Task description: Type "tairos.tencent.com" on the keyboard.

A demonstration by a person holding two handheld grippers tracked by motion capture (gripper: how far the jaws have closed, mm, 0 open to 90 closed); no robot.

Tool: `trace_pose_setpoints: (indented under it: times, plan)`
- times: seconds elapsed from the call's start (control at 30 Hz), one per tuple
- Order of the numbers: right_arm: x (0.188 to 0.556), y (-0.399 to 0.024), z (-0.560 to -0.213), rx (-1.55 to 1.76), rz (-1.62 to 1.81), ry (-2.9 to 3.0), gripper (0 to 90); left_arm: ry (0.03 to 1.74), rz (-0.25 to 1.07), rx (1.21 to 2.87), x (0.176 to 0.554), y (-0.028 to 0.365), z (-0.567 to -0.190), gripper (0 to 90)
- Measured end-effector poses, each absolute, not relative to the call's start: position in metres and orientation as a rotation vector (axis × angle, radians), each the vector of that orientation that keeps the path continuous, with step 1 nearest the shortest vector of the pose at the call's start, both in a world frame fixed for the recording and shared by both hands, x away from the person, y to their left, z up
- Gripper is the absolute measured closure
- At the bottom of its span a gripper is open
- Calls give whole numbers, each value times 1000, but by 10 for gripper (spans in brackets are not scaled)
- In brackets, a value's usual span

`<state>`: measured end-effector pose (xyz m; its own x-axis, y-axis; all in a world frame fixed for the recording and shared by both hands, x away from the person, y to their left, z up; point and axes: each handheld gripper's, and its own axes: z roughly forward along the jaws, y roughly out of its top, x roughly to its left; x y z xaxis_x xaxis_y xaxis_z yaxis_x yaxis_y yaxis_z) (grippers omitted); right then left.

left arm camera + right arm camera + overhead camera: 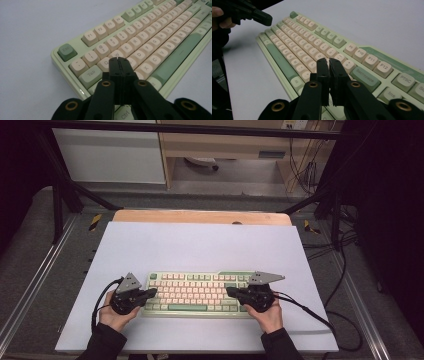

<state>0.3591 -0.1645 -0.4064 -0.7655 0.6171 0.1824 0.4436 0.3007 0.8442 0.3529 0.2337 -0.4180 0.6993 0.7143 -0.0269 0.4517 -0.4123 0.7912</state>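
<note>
A green-and-cream keyboard (196, 293) lies flat on the white table sheet (200, 245), near the person's edge and roughly centred between the two hands.

The left gripper (151, 293) sits at the keyboard's left end, its jaws pressed fully together with nothing between them — in the left gripper view the closed tips (119, 60) hang over the keys around Q and W (whether they actually touch a keycap cannot be told).

The right gripper (231, 292) comes in from the keyboard's right end, pointing left over the keys. Its jaws are all but closed, only a thin slit left between them, and hold nothing; in the right gripper view the tips (328, 61) hover above the keys just left of Backspace.
</note>
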Motion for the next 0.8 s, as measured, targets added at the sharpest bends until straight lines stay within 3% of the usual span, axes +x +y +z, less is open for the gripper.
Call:
trace_pose_setpoints:
  times: [0.8]
  plan:
    - [379, -105, -415, 973, 1409, 2431, 900, 884, 402, 2076, 353, 234, -418, 900]
